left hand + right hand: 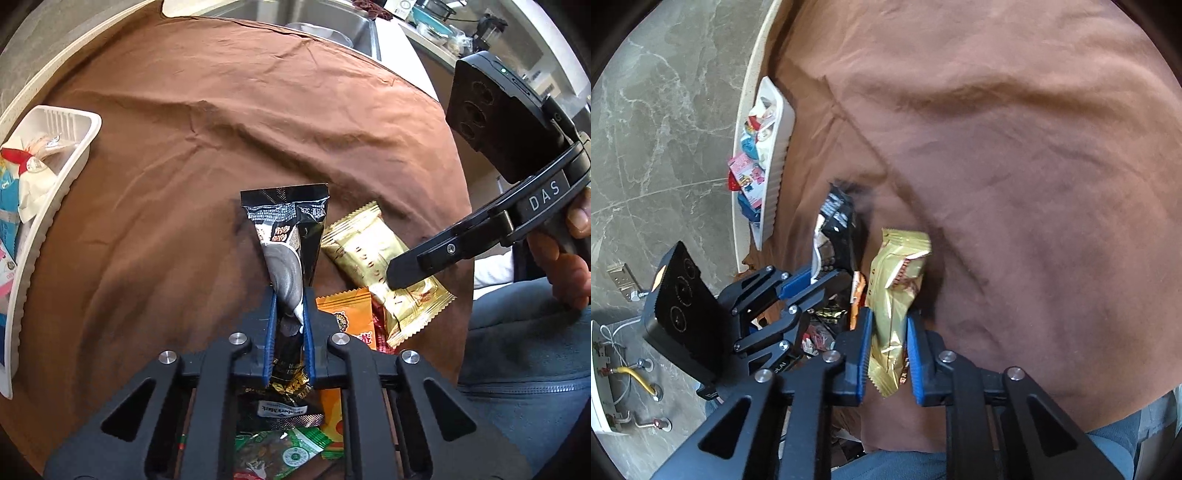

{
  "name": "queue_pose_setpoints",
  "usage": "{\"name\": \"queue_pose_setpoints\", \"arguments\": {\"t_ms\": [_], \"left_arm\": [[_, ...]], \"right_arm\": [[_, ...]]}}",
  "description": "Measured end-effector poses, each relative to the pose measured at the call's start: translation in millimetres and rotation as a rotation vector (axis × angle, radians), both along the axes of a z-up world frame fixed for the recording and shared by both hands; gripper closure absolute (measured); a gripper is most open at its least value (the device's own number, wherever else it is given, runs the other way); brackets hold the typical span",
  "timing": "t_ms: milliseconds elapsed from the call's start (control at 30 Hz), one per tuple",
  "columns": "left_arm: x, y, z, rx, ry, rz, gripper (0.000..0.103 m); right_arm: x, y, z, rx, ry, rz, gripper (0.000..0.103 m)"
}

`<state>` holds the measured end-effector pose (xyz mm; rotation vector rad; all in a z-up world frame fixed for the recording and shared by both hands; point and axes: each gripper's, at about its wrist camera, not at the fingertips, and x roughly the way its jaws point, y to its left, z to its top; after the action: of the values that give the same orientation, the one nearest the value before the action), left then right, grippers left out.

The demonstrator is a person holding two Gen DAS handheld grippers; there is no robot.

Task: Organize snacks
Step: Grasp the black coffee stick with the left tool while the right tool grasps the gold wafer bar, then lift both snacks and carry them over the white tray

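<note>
- Blue-padded fingers of the left gripper (290,325) were clamped on a long black foil snack packet (286,240), its long axis running along the fingers, sealed end pointing away over the brown cloth (221,129).
- Beside the black packet, the right gripper (888,350) pinched a gold foil snack packet (895,291), lengthwise between its pads.
- Far left of the black packet sat a white plastic tray (55,192) holding snacks.

Both views bright, daylight-lit. Strong fisheye bending with dark vignette corners. Left wrist view sharp; glare on the black snack packet (284,236) and gold wrapper (373,254), soft shadows in brown cloth (221,147) folds. Right wrist view slightly motion-blurred, cloth washed paler, dark shadow right of the gold wrapper.
</note>
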<state>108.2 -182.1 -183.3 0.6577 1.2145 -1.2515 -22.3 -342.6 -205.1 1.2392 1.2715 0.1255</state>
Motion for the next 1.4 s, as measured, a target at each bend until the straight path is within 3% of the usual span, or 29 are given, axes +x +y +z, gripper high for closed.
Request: {"name": "queue_pose_setpoints", "arguments": {"t_ms": [333, 800, 1100, 1200, 1400], "left_arm": [[4.0, 9.8, 7.1, -0.017, 0.006, 0.072, 0.094], [6.2, 44.4, 40.2, -0.062, -0.013, 0.235, 0.094], [11.3, 99.2, 72.8, -0.121, -0.027, 0.506, 0.094], [14.1, 121.9, 84.5, -0.146, -0.046, 0.643, 0.094], [30.7, 150.3, 117.1, -0.211, -0.122, 0.818, 0.094]], "right_arm": [[3.4, 0.7, 7.1, 0.001, -0.034, 0.025, 0.086], [8.3, -5.7, 20.8, 0.002, -0.072, 0.056, 0.086], [38.8, -7.9, 40.9, -0.008, -0.12, 0.138, 0.086], [58.7, -3.0, 49.3, -0.009, -0.144, 0.19, 0.086], [112.3, 11.2, 73.8, -0.018, -0.221, 0.291, 0.086]]}}
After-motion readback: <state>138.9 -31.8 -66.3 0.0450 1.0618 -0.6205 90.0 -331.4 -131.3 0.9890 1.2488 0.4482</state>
